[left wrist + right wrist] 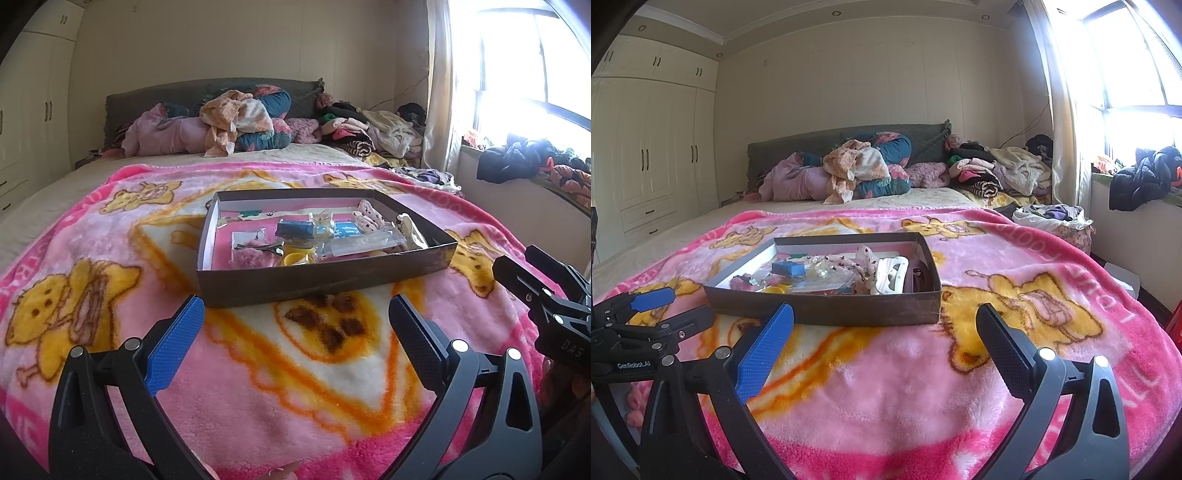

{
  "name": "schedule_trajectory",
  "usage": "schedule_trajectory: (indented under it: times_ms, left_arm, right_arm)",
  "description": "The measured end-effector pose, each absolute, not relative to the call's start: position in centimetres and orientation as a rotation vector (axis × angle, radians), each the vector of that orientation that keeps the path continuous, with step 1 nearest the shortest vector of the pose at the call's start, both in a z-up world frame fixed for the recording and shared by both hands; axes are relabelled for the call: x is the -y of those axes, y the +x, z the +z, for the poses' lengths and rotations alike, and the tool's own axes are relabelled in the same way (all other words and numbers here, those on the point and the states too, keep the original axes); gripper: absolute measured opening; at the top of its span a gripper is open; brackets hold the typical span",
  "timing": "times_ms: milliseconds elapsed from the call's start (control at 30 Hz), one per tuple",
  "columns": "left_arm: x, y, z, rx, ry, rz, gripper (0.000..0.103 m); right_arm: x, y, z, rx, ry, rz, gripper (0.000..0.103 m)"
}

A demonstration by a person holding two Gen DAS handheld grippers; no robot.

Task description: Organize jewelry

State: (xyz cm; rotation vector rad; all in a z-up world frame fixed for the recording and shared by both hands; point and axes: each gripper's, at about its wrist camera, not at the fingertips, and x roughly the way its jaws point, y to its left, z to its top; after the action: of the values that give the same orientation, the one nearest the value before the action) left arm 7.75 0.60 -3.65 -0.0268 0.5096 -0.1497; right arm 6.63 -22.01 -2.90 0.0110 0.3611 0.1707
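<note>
Your left gripper [295, 317] and right gripper [884, 328]: jaws released, both empty, hovering near the box [325, 280] of jewelry on the blanket [258, 369].

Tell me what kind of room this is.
A bedroom, most likely: a bed under a pink cartoon blanket, built-in wardrobes along the wall, and piled clothes by the headboard.

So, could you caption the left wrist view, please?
Open left gripper faces a dark tray of jewelry on a pink blanket.
</note>
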Motion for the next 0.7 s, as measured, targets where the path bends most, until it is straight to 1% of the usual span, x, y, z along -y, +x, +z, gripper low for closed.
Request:
schedule_trajectory:
  times_ms: [700]
  left_arm:
    - [-0.62,7.81,-3.66,-0.508,-0.025,-0.149,0.091]
  right_arm:
    - [21.95,6.61,-2.99,-0.360,0.010,0.171,0.097]
